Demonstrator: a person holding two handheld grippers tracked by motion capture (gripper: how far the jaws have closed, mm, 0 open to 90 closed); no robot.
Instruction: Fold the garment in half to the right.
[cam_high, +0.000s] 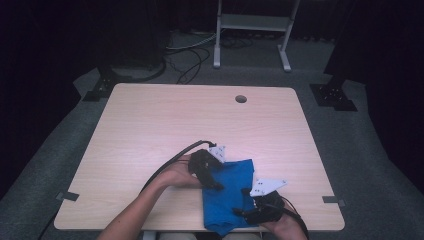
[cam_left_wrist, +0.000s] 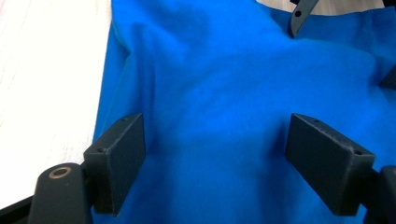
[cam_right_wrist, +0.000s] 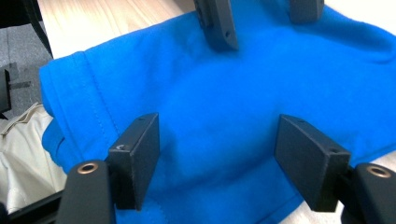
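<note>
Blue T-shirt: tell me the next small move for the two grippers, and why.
Probably lower the left gripper and close its fingers on a fold of the blue T-shirt. Both grippers stand open with the cloth beneath them and nothing pinched. The right gripper is over the near edge, which hangs past the edge of the table, so it could grip next.

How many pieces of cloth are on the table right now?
1. A folded blue cloth lies at the table's near edge, overhanging it slightly, between the left hand-held gripper and the right hand-held gripper. Layers beneath could hide another.
</note>
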